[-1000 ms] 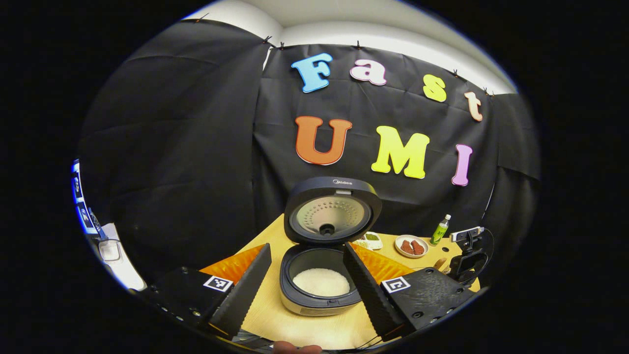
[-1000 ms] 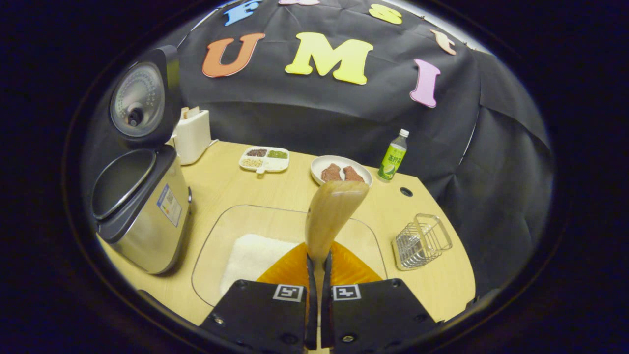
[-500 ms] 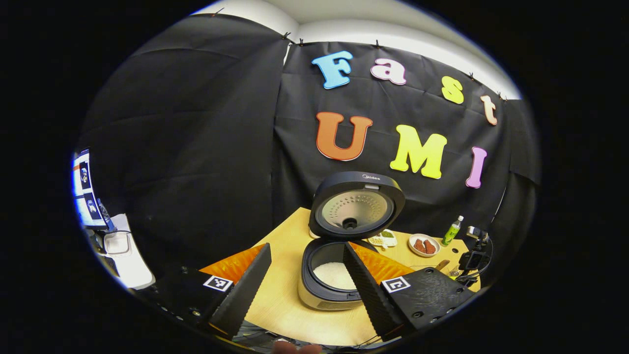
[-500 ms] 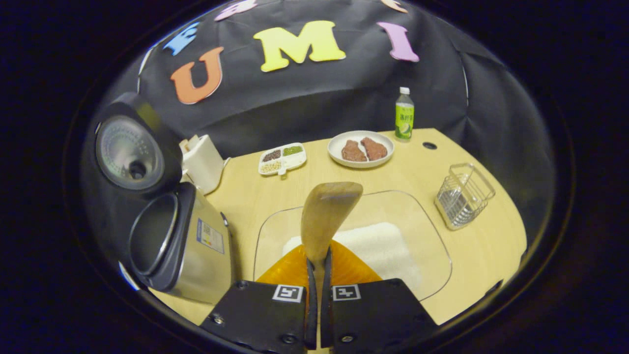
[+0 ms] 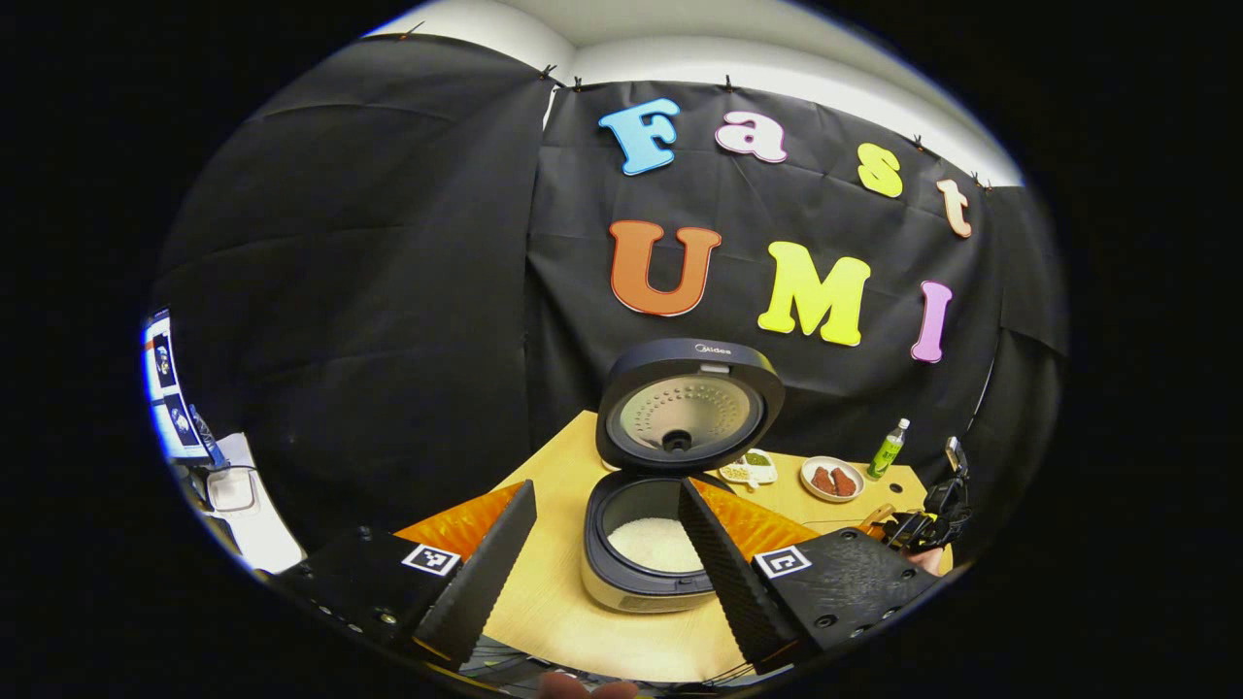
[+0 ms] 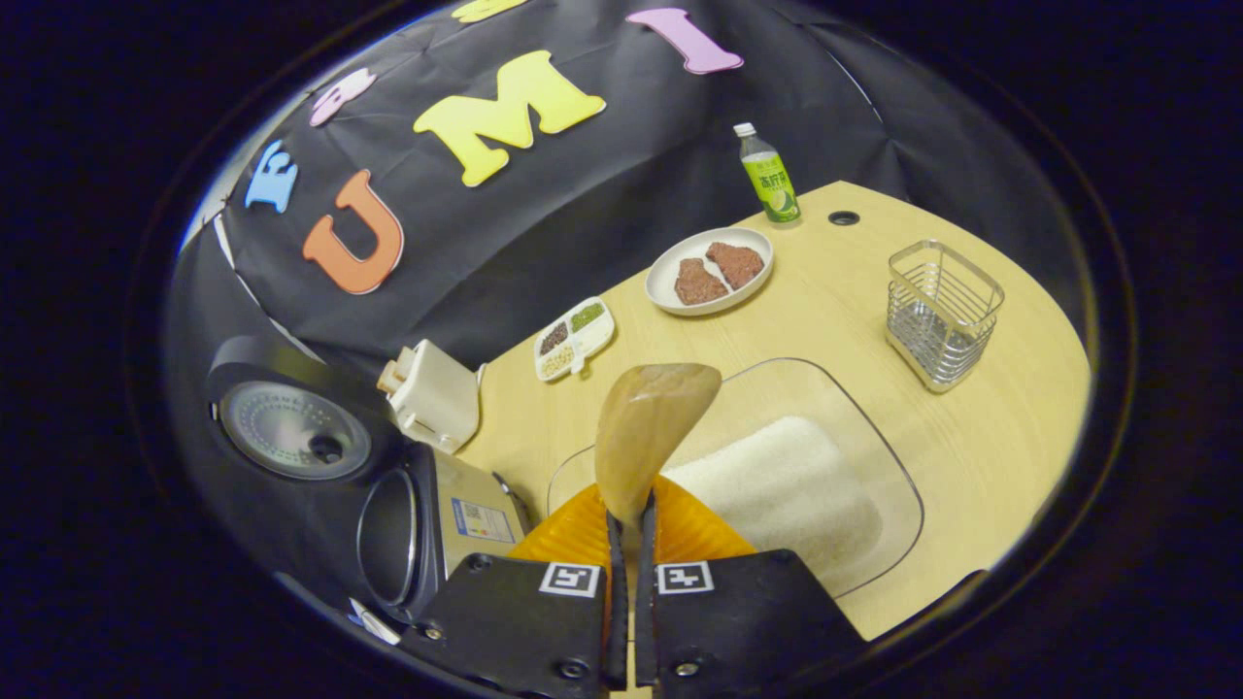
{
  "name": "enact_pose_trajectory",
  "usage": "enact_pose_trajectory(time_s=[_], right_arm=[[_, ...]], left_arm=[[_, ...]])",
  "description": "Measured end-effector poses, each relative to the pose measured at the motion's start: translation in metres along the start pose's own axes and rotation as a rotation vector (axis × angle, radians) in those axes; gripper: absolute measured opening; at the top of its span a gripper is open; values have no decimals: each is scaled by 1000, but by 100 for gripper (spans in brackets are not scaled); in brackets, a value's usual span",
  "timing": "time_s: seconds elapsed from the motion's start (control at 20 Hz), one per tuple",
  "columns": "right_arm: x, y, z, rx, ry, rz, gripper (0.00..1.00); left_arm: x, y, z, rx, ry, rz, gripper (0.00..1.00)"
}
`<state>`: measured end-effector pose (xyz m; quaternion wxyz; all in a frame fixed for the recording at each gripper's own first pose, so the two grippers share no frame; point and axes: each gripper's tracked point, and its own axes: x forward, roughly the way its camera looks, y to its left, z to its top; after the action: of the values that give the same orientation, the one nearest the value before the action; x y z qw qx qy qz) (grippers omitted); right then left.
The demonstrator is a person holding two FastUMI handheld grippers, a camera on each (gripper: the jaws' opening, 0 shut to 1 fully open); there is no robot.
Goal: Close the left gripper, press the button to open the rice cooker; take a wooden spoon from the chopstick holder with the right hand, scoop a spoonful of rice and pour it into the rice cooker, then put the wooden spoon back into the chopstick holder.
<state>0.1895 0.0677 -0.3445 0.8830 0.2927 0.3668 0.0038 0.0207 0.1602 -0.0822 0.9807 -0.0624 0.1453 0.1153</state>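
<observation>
Cooker (image 5: 653,544) lid up, rice inside, glass tray (image 6: 879,466) holding rice, wire holder (image 6: 940,313) empty on bench (image 6: 1000,408), right fingers (image 6: 626,582) clamping spoon (image 6: 649,427), view now rolled since earlier, left fingers (image 5: 607,553) spread.

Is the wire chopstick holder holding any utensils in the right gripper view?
No, the silver wire chopstick holder stands empty on the wooden table, while the wooden spoon is clamped in the right gripper.

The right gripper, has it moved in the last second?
Yes. The right gripper, shut on the wooden spoon, has swung right and rolled: the wire chopstick holder now sits higher and nearer, and the rice cooker lower left.
</observation>
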Motion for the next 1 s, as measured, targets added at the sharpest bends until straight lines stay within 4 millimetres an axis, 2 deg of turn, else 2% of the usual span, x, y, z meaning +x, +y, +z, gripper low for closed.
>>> enact_pose_trajectory(time_s=[0.15,0.35,0.7,0.85,1.0], right_arm=[[-1,-7,5,82,6,43,8],[-14,-14,17,128,4,103,8],[-55,-35,68,277,-53,175,8],[-77,-29,86,322,-62,210,8],[-97,-1,98,342,-59,269,8]], left_arm=[[2,-11,2,-3,3,1,95],[5,-23,7,14,-5,7,95],[7,-50,16,49,-40,15,95],[7,-57,18,54,-53,16,95],[5,-56,22,51,-72,23,95]])
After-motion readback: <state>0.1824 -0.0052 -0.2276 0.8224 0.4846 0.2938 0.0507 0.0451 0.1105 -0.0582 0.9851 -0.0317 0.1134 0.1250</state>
